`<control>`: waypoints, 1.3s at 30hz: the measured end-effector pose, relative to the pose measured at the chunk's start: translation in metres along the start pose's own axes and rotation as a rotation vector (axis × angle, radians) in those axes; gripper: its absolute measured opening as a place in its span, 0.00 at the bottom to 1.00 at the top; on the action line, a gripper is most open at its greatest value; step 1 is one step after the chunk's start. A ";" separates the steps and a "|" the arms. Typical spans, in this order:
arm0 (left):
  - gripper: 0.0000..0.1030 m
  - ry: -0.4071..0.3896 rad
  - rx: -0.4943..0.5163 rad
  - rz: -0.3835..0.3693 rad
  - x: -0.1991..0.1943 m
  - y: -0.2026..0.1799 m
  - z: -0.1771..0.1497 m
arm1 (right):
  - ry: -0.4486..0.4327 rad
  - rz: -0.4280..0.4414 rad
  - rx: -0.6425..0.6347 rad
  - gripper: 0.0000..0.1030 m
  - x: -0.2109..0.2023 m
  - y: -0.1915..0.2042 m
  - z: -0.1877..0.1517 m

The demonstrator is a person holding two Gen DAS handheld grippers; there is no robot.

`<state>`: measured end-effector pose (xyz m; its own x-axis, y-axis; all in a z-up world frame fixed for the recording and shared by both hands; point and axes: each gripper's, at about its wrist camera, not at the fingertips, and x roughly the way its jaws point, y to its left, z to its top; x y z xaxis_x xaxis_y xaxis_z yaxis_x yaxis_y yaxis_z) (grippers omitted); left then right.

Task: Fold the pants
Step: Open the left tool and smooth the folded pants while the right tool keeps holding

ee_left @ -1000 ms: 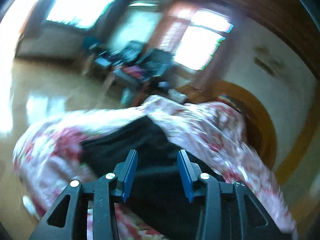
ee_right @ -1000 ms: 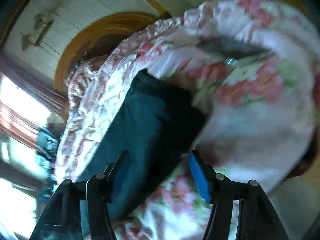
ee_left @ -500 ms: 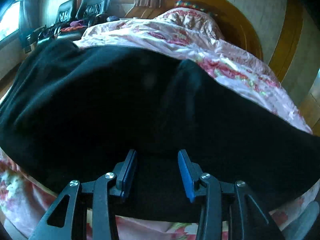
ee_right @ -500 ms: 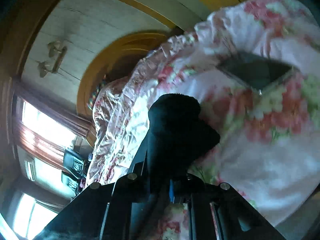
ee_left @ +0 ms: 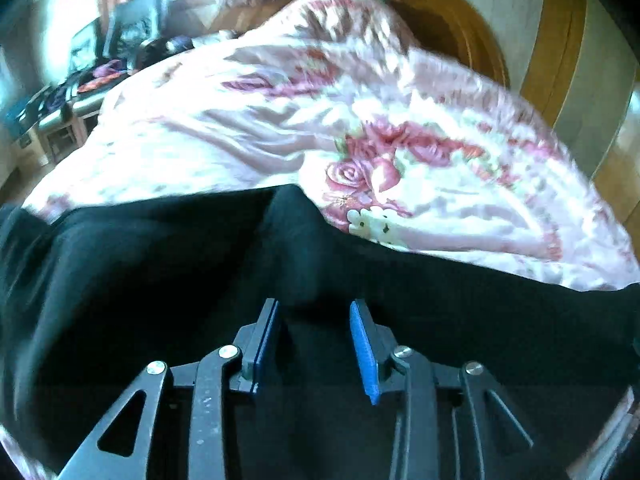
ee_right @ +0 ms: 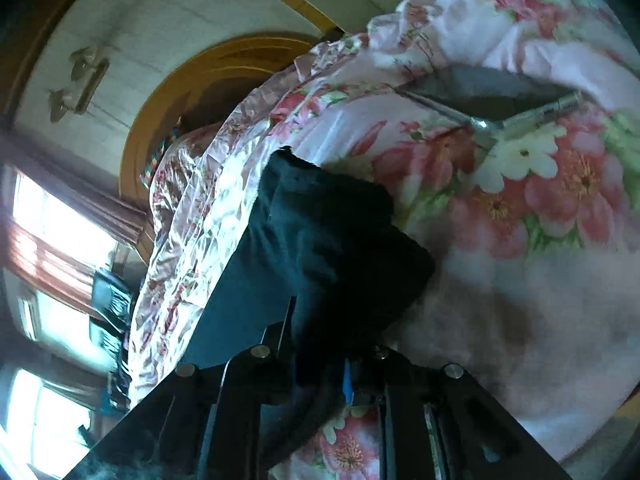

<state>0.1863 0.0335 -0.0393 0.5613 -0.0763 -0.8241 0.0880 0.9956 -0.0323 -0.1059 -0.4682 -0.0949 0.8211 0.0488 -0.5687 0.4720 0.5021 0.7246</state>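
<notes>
The black pants [ee_left: 168,280] lie on a bed with a pink flowery blanket [ee_left: 280,128]. In the left wrist view they spread across the near part of the bed, from the left side to the right side, with the blanket showing behind them.

The left gripper [ee_left: 314,344] sits just above the dark cloth. Its two blue fingers [ee_left: 362,348] stand apart with a gap between them, and they hold nothing. A little bump of cloth rises just in front of the gap.

The right gripper [ee_right: 320,376] is closed tight on a bunch of the pants [ee_right: 332,248]. The cloth sticks up out of its jaws in a thick lump, and the blue pads are almost hidden by it. Far on the blanket, to the right, lies a flat grey thing with a shiny metal handle [ee_right: 492,92]. It is well apart from the pants.

I think the fold is only starting. One end is grabbed and the other is not.

Some things could go wrong from here. If the right gripper pulls while the left one holds nothing, the pants may slide across the slick blanket and drag into a heap. The lump in the right gripper is thick, so it may hold more than one layer, and then the fold would come out crooked. If the left gripper dips too low, it could pinch the blanket too and lift it with the pants.
</notes>
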 end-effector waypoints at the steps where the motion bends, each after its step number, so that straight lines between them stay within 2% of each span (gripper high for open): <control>1: 0.34 0.015 0.019 0.024 0.011 -0.001 0.007 | 0.001 0.002 0.001 0.16 -0.001 0.000 0.000; 3: 0.34 0.011 0.030 0.059 0.029 0.000 0.018 | 0.004 0.002 -0.003 0.16 0.001 0.001 0.001; 6: 0.36 0.021 -0.015 0.073 0.051 0.007 0.031 | 0.012 0.008 -0.001 0.17 0.002 0.001 0.002; 9: 0.36 -0.037 -0.025 0.133 0.055 0.012 0.040 | 0.014 0.006 0.001 0.17 0.003 0.000 0.002; 10: 0.36 -0.033 -0.041 0.126 0.056 0.014 0.042 | 0.014 0.006 0.004 0.17 0.001 0.002 0.001; 13: 0.36 -0.052 -0.150 0.068 0.043 0.025 0.041 | 0.012 0.009 0.012 0.17 0.000 0.003 0.000; 16: 0.35 -0.099 -0.243 0.039 0.017 0.026 0.022 | 0.007 0.013 0.023 0.18 -0.001 0.001 -0.001; 19: 0.34 -0.110 -0.285 -0.121 -0.005 0.012 -0.006 | 0.006 0.039 0.047 0.26 0.000 0.000 -0.002; 20: 0.34 -0.109 -0.264 -0.172 -0.013 0.000 -0.017 | 0.006 0.039 0.047 0.26 -0.001 0.000 -0.002; 24: 0.34 -0.133 -0.136 -0.282 -0.041 -0.054 -0.058 | 0.000 0.038 0.026 0.26 -0.002 0.003 -0.002; 26: 0.34 -0.125 -0.083 -0.305 -0.049 -0.078 -0.073 | 0.000 0.046 0.014 0.25 -0.003 0.005 -0.002; 28: 0.34 -0.122 -0.051 -0.328 -0.053 -0.098 -0.084 | -0.007 0.050 0.000 0.19 -0.005 0.007 -0.003; 30: 0.34 -0.117 0.016 -0.315 -0.053 -0.117 -0.091 | -0.020 0.051 -0.027 0.18 -0.008 0.012 -0.003; 32: 0.36 -0.126 0.115 -0.238 -0.051 -0.135 -0.097 | -0.029 0.053 -0.068 0.18 -0.013 0.021 -0.003; 33: 0.36 -0.130 0.138 -0.223 -0.052 -0.136 -0.099 | -0.031 0.049 -0.091 0.18 -0.016 0.028 -0.003; 35: 0.36 -0.133 0.145 -0.235 -0.056 -0.133 -0.100 | -0.039 0.051 -0.128 0.18 -0.024 0.041 -0.005; 39: 0.36 -0.118 0.056 -0.301 -0.061 -0.109 -0.100 | -0.070 0.060 -0.141 0.18 -0.043 0.068 -0.007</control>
<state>0.0604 -0.0651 -0.0419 0.5941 -0.3760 -0.7111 0.3082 0.9230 -0.2306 -0.1118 -0.4299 -0.0240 0.8692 0.0244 -0.4939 0.3757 0.6169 0.6916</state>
